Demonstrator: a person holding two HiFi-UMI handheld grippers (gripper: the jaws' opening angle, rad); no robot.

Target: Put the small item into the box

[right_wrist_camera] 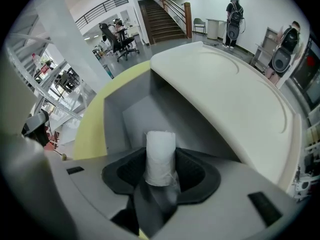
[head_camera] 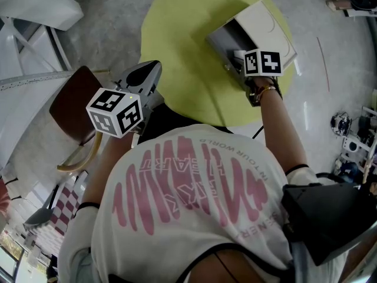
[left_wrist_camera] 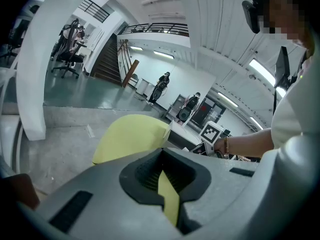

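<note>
Over the open box [right_wrist_camera: 131, 115], the right gripper [right_wrist_camera: 160, 180] points almost straight down. It holds the small item [right_wrist_camera: 160, 156], a little white roll, pinched between its two jaws. On the yellow table [head_camera: 188, 34] the box sits toward 2 o'clock, with its white lid [right_wrist_camera: 235, 104] tipped up and back. Seen from the head, the gripper comes at the box from its 6 o'clock side. The roll hangs above the grey inside of the box. So I think the job is nearly done, and only the letting go is left.

To do it well, go down a bit more first, so the roll has only a short way to drop. It looks round and light, so it may bounce or roll. Open the jaws slowly. Then lift straight up so nothing bumps the lid.

The left gripper [head_camera: 144, 78] hangs by the table's edge at about 8 o'clock. Its jaws are narrow, with just a thin slit between them, and nothing is in them. It has no job in this step.
</note>
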